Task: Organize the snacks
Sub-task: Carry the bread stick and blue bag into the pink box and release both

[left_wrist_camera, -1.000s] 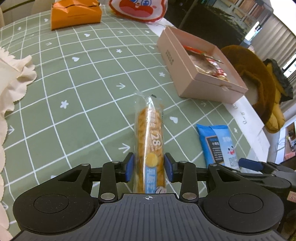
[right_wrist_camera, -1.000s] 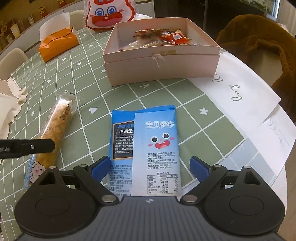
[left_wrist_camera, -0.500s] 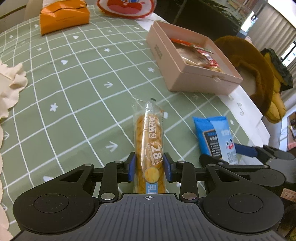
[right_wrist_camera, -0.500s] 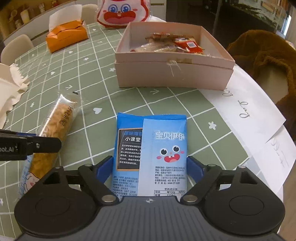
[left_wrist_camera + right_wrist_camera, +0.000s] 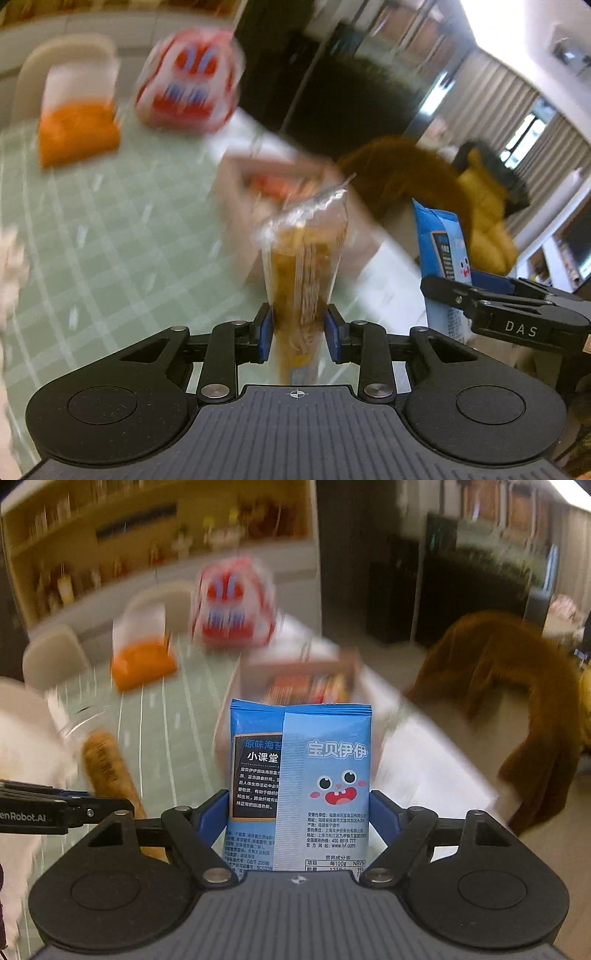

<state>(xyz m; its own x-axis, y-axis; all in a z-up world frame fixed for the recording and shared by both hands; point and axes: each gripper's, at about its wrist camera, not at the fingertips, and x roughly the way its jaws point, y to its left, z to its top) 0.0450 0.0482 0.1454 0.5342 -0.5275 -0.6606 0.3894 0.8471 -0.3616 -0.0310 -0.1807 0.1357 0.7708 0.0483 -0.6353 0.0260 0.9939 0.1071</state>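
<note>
My left gripper (image 5: 297, 332) is shut on a long clear-wrapped orange snack stick (image 5: 303, 266) and holds it lifted, tilted up above the green table (image 5: 110, 236). My right gripper (image 5: 300, 812) is shut on a blue snack packet (image 5: 301, 775) with a cartoon face, also lifted; the packet shows at the right of the left wrist view (image 5: 441, 254). The pink open box (image 5: 306, 686) with red wrapped snacks lies ahead of both, blurred. The snack stick also shows at the left of the right wrist view (image 5: 110, 771).
An orange tissue box (image 5: 77, 133) and a red-and-white rabbit bag (image 5: 188, 81) stand at the table's far side. A brown plush coat (image 5: 509, 686) hangs over a chair on the right. White paper sheets (image 5: 424, 771) lie by the box. White cloth (image 5: 22, 753) lies at left.
Both grippers have lifted their snacks off the table and tilted upward; the views now show the room and are motion-blurred. The right jaws closed onto the blue packet.
</note>
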